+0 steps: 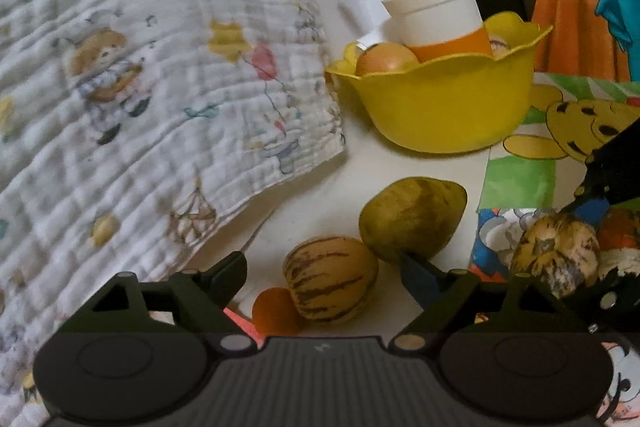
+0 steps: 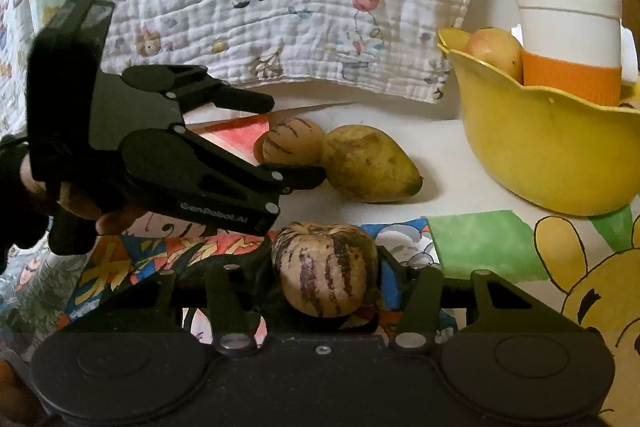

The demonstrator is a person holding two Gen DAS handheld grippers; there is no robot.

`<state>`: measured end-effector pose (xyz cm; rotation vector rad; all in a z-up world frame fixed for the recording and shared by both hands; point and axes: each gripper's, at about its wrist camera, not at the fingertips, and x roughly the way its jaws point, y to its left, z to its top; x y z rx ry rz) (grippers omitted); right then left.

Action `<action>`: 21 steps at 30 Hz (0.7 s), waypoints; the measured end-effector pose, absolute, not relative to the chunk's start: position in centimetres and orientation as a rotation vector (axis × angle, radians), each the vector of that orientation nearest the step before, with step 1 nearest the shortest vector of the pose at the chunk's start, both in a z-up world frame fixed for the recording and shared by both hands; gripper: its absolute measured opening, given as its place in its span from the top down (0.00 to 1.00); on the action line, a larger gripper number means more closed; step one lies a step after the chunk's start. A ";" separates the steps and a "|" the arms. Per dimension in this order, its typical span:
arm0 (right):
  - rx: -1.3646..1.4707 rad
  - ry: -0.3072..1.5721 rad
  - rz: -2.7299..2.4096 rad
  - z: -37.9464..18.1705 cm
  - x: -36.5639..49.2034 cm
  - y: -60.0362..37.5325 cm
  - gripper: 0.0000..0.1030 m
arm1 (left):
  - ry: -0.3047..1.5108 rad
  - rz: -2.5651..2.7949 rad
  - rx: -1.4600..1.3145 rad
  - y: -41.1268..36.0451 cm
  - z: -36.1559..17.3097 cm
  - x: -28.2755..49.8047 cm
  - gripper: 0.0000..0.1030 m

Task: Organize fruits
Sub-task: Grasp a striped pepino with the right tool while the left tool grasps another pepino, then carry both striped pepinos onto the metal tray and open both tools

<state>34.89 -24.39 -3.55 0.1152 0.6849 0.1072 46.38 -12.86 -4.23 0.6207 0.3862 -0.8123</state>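
the right gripper (image 2: 326, 267) pinches a striped melon (image 2: 326, 269) to carry toward the yellow bowl (image 2: 540, 155); the left gripper (image 1: 324, 271) is spread around another striped fruit (image 1: 330, 279), apparently lining up its own grasp.

Both wrist views are being aimed low and close across the table; the yellow bowl (image 1: 440, 99) (image 2: 548, 155) is being shared, upper right.

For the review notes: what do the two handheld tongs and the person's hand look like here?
Both tongs are matte black plastic with silver pivot screws and two round discs on a ribbed base. The left tongs carry pale lettering along one linkage arm and a boxy black block at the rear. The hand gripping them appears to wear something dark at the wrist. The right tongs look alike.
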 end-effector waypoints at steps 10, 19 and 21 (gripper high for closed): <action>0.114 0.682 0.106 -3.5 34.8 -24.3 0.47 | 0.411 -0.829 0.664 -14.1 -5.6 47.1 0.32; 0.127 0.682 0.105 -3.4 34.8 -24.4 0.47 | 0.412 -0.789 0.697 -15.2 -5.6 46.4 0.44; 0.128 0.681 0.104 -3.4 34.8 -24.4 0.47 | 0.419 -0.786 0.700 -15.2 -5.4 45.8 0.44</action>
